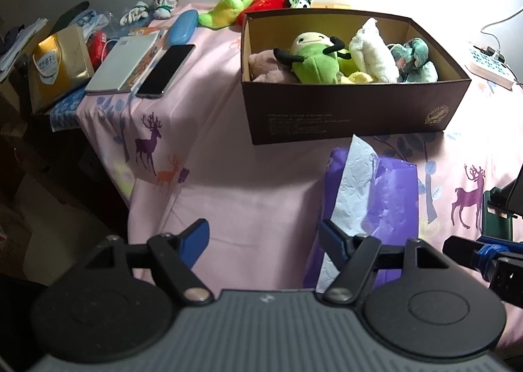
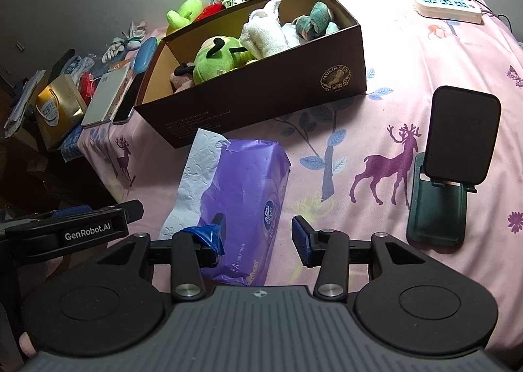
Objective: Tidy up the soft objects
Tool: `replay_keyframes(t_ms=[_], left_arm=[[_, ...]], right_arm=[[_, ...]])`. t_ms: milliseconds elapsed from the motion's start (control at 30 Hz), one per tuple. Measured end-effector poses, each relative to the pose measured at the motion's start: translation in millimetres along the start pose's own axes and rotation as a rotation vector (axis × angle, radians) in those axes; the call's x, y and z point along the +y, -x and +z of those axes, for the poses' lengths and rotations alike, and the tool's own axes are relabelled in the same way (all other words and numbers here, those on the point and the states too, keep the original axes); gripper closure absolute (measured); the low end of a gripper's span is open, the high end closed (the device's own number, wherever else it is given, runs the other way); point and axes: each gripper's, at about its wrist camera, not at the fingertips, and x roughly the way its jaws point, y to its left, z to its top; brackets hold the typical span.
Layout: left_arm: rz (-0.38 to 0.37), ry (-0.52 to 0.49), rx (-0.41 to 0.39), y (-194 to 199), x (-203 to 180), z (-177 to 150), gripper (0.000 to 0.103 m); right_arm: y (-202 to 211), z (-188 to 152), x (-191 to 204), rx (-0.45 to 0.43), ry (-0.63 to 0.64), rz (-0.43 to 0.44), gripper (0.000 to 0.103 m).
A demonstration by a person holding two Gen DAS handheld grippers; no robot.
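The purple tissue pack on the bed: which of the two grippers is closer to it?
Right. The right gripper hangs open directly over the purple tissue pack, one finger above its near end. The left gripper, also open, sits just left of it.

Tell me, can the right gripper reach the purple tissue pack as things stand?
Probably yes. The right gripper is open, the tissue pack lies just ahead between its fingers, and nothing blocks it.

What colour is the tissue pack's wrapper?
Purple; the tissue pack shows best in the right wrist view.

Matt cardboard box, plush toys, glossy plastic tissue pack
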Motion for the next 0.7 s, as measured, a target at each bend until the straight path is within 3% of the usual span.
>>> replay_keyframes(t_ms=[200,533,700], left_arm=[[0.016,0.043,-0.019,8.2,6.9,2.5,0.03],[0.047,0.053,-0.027,12.1,-15.2,8.2,0.03],[0.062,0.038,-0.037,14.7,-36.0,16.8,0.03]], right_arm=[[3.0,4.5,1.6,-0.023,0.004,0.076,0.075],[12.6,11.4,-19.4,-0.033,0.03,0.076,0.075],[22.7,25.1,-30.6,-0.081,0.056,0.039,0.075]])
